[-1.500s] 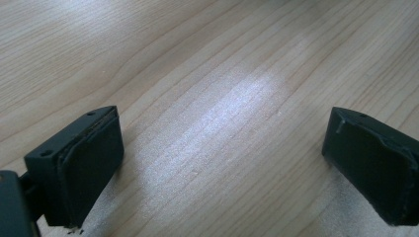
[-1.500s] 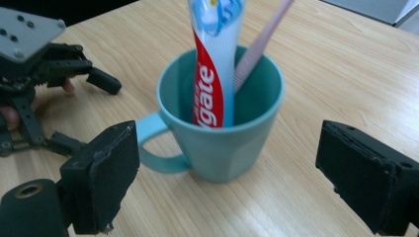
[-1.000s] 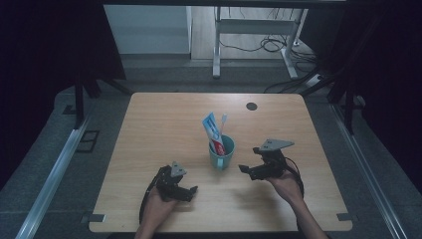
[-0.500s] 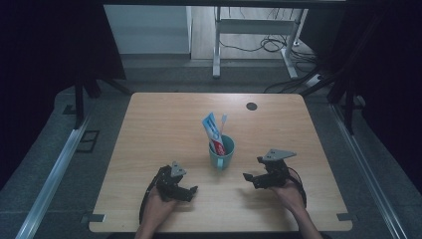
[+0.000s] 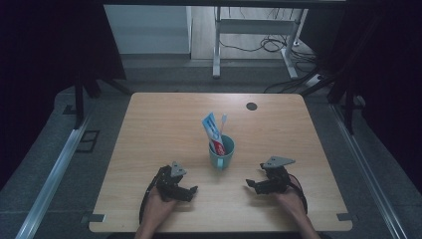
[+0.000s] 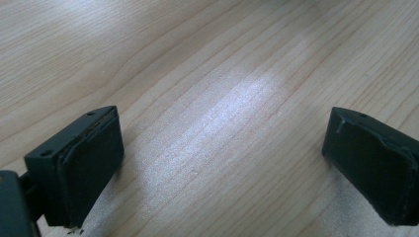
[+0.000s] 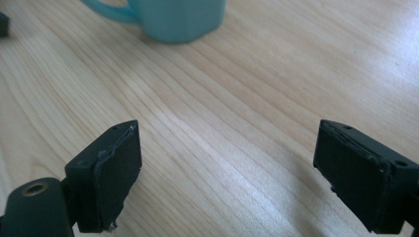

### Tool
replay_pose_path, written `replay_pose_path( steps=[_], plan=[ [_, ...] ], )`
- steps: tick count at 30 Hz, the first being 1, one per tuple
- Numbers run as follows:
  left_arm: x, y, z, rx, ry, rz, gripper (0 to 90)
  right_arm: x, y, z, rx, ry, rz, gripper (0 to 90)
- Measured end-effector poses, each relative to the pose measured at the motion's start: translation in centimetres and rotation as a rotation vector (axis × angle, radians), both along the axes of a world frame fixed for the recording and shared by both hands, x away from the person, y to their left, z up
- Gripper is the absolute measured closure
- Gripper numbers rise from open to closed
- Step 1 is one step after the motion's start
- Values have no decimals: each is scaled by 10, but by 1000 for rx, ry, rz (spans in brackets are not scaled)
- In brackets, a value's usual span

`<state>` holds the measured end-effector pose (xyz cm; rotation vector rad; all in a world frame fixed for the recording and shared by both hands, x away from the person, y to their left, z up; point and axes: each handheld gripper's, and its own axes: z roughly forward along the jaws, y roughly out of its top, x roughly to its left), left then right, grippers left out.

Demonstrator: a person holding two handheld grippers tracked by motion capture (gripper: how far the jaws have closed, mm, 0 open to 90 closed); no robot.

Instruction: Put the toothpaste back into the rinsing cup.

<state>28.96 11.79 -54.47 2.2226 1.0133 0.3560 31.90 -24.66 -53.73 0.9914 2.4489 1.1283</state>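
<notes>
A teal mug [image 5: 221, 153] stands near the middle of the wooden table [image 5: 164, 124], with a red, white and blue toothpaste tube [image 5: 212, 130] and a toothbrush [image 5: 223, 121] upright in it. My left gripper [image 5: 188, 192] rests near the front edge, left of the mug, jaws pointing right. In its own view the left gripper [image 6: 222, 163] is open over bare wood. My right gripper [image 5: 252, 186] lies to the mug's right, jaws pointing left. Seen from its own camera, the right gripper [image 7: 227, 173] stands open and empty, the mug [image 7: 168, 17] ahead and apart from it.
A black round grommet [image 5: 251, 106] sits in the tabletop at the back right. Beyond the far edge are a white desk frame [image 5: 254, 45] and cables [image 5: 271, 44] on the floor. Dark curtains flank both sides.
My right gripper has drawn back from beside the mug toward the front edge and lowered. The left gripper and the mug have not moved.
</notes>
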Motion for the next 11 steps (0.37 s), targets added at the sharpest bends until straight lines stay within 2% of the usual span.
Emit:
replay_pose_path(
  steps=[3,8,11],
  plan=[
    [0,0,0,1,-1,1,24,0,0,-5,-23,5,1,109],
    [0,0,0,0,0,0,24,-2,3,-6,-67,-16,12,109],
    [0,0,0,0,0,0,23,-2,3,-6,-64,-10,9,111]
  ],
)
